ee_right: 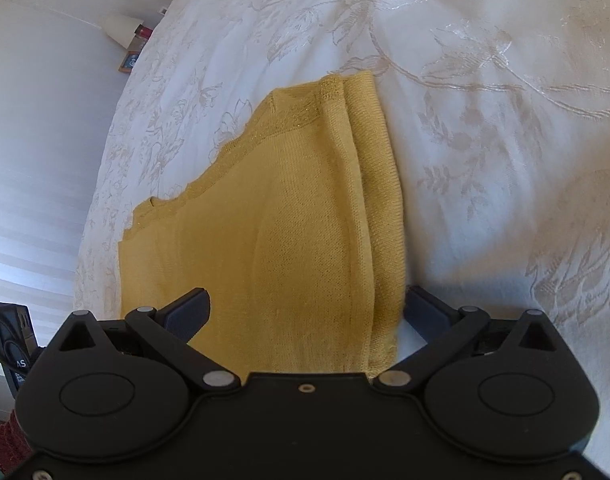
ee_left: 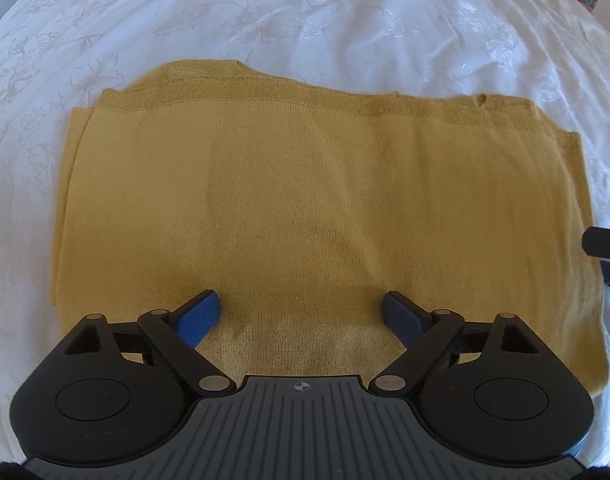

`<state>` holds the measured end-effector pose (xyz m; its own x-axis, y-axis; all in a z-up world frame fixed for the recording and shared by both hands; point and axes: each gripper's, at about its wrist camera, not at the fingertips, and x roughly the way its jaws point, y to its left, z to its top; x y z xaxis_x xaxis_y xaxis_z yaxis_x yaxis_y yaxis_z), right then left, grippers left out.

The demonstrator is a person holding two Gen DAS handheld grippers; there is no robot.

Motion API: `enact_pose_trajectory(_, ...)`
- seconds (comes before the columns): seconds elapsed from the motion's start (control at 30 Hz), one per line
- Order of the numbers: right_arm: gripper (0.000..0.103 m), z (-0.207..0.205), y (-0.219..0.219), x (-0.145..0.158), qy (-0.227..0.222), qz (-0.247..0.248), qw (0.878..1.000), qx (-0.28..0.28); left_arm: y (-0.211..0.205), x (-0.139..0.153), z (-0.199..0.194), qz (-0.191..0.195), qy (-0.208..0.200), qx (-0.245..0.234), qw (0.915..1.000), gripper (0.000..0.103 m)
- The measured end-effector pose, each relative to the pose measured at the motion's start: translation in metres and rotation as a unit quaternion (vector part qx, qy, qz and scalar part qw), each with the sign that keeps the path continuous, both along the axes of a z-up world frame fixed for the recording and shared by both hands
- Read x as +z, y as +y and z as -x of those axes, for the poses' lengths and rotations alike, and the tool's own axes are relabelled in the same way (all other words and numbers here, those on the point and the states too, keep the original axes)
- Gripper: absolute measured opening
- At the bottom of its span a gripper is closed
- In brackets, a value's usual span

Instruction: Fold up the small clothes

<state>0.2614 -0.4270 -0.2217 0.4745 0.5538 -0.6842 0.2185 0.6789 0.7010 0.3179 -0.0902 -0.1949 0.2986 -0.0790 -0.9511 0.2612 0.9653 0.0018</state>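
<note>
Knit (ee_left: 305,184) flat on bedspread (ee_left: 345,20), partly folded, under both grippers. Left gripper (ee_left: 301,314) spread wide, empty, above near hem. Right gripper (ee_right: 307,312) also apart, straddling layered side edge. Best pinch all layers together, then carry toward far neckline, keeping edges aligned.

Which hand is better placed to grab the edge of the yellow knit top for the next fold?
Probably the right. The right hand-held gripper straddles the yellow knit top's side edge, jaws open, one finger beyond it. The left hand-held gripper hovers open over the middle, no edge between its fingers.
</note>
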Motion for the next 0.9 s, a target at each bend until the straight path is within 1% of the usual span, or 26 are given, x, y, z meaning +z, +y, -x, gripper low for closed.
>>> enact_pose_trajectory(0.07,0.103,0.000,-0.003,-0.001,0.000,-0.009,1.000,-0.001,-0.002,-0.005,-0.005,-0.004,0.006,0.001,1.0000,0.092)
enact_pose_trajectory(0.13,0.103,0.001,-0.007,-0.002,-0.002,-0.017,1.000,-0.003,-0.003,-0.011,-0.010,-0.008,0.009,0.003,0.9999,0.099)
enact_pose_trajectory(0.2,0.103,0.002,-0.010,-0.003,-0.004,-0.026,1.000,-0.007,-0.005,-0.014,-0.013,-0.012,0.009,0.003,0.9999,0.102)
enact_pose_trajectory(0.37,0.103,0.005,-0.012,-0.003,-0.010,-0.031,0.999,-0.013,-0.008,-0.015,-0.016,-0.012,0.008,0.006,0.9999,0.103)
enact_pose_trajectory(0.43,0.103,0.007,-0.014,-0.003,-0.013,-0.030,0.999,-0.014,-0.007,-0.010,-0.014,-0.009,0.005,0.011,0.9999,0.100)
enact_pose_trajectory(0.53,0.103,0.008,-0.012,-0.002,-0.015,-0.028,0.999,-0.015,-0.003,0.002,-0.009,-0.002,-0.001,0.022,0.9998,0.090)
enact_pose_trajectory(0.63,0.103,0.007,-0.010,-0.001,-0.013,-0.022,1.000,-0.011,0.006,0.015,-0.003,0.008,-0.007,0.036,0.9993,0.089)
enact_pose_trajectory(0.77,0.103,0.005,-0.004,0.002,-0.012,-0.013,1.000,-0.007,0.014,0.034,0.013,0.017,-0.022,0.043,0.9987,0.089)
enact_pose_trajectory(0.8,0.102,0.005,-0.003,0.002,-0.013,-0.009,1.000,-0.005,0.016,0.037,0.017,0.015,-0.025,0.043,0.9987,0.089)
enact_pose_trajectory(0.87,0.094,0.004,0.001,0.005,-0.012,0.009,1.000,0.000,0.020,0.044,0.026,0.012,-0.030,0.043,0.9986,0.089)
enact_pose_trajectory(0.9,0.085,0.004,0.003,0.007,-0.012,0.020,1.000,0.003,0.022,0.046,0.030,0.010,-0.032,0.043,0.9985,0.089)
